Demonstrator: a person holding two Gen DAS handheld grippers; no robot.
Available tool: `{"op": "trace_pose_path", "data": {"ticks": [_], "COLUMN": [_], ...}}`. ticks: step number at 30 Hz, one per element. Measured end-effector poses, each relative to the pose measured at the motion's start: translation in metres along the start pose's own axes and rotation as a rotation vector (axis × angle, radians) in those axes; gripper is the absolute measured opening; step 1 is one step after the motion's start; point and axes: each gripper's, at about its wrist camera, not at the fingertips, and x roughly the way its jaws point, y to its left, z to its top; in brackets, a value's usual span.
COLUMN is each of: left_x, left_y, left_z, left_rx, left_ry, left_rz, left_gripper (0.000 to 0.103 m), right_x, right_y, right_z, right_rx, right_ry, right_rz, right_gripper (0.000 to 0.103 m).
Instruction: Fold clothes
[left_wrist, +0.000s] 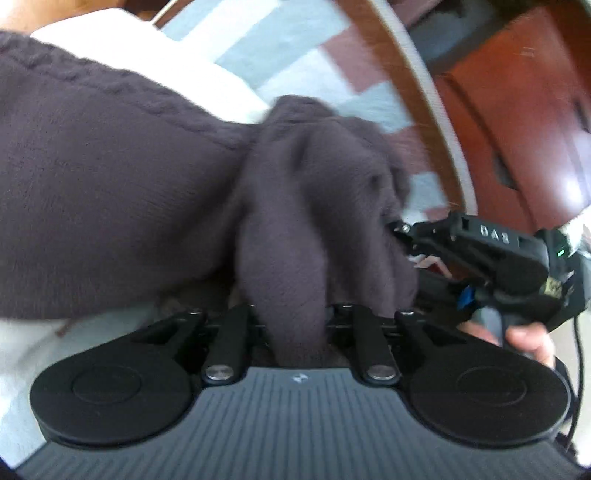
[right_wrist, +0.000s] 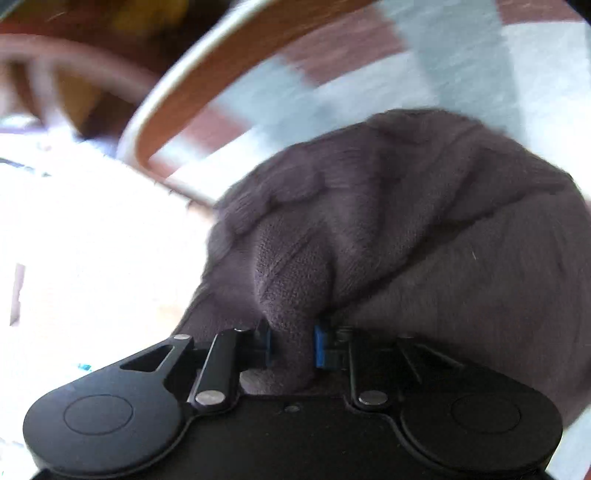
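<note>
A dark purple knitted sweater (left_wrist: 110, 192) lies bunched on a bed with a checked cover (left_wrist: 280, 44). My left gripper (left_wrist: 295, 325) is shut on a thick fold of the sweater, which fills the gap between its jaws. In the right wrist view the same sweater (right_wrist: 424, 229) rises as a rounded heap, and my right gripper (right_wrist: 291, 347) pinches a ridge of the knit between its blue pads (right_wrist: 320, 347). In the left wrist view the right gripper (left_wrist: 402, 236) reaches in from the right, its tips buried in the sweater's edge, with a hand (left_wrist: 528, 339) on its grip.
A curved wooden footboard (left_wrist: 417, 96) with a pale rim borders the bed, seen too in the right wrist view as the footboard (right_wrist: 221, 74). Beyond it stands red-brown wooden furniture (left_wrist: 517, 110). A white sheet (left_wrist: 22, 354) lies under the sweater; a bright white area (right_wrist: 92, 240) fills the left.
</note>
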Motion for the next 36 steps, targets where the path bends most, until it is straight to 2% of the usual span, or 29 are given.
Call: {"op": "trace_pose_path", "data": {"ticks": [4,8,10,14,18,24,26,29,31,33,36], "left_x": [-0.043,-0.102,-0.126,-0.202,-0.274,-0.393,-0.425,-0.470,-0.478,-0.481,-0.469], "left_y": [-0.019,-0.046,-0.056,-0.078,-0.083,-0.088,-0.081,-0.071,-0.055,-0.038,0.032], "left_z": [-0.011,-0.005,0.009,0.010,0.015,0.019,0.023,0.027,0.029,0.031,0.023], "left_rx": [0.040,0.082,0.113,0.205,0.226,0.278,0.259,0.225,0.197,0.167,-0.014], "left_ry": [-0.057,-0.159,-0.199,-0.301,-0.424,-0.635,-0.660,-0.684,-0.680,-0.670,-0.569], "left_rz": [-0.108,-0.192,-0.190,-0.158,-0.123,-0.029,0.016,0.093,0.226,0.373,0.529], "left_gripper": [0.013,0.013,0.012,0.011,0.011,0.011,0.010,0.010,0.011,0.011,0.012], "right_x": [-0.031,-0.054,-0.061,-0.068,-0.062,-0.031,-0.020,0.010,0.049,0.096,0.178], "right_y": [0.019,0.055,0.084,0.160,0.242,0.389,0.437,0.487,0.506,0.511,0.473], "right_z": [-0.031,-0.042,-0.047,-0.059,-0.072,-0.108,-0.130,-0.155,-0.158,-0.157,-0.162], "right_rx": [0.021,0.024,-0.008,-0.157,-0.314,-0.569,-0.700,-0.842,-0.930,-1.005,-1.022], "right_ry": [0.018,0.030,0.048,0.114,0.208,0.347,0.350,0.372,0.370,0.352,0.374], "right_rz": [0.188,0.351,0.400,0.429,0.453,0.513,0.532,0.547,0.520,0.419,0.174], "right_gripper": [0.023,0.023,0.023,0.023,0.023,0.023,0.023,0.023,0.023,0.026,0.032]}}
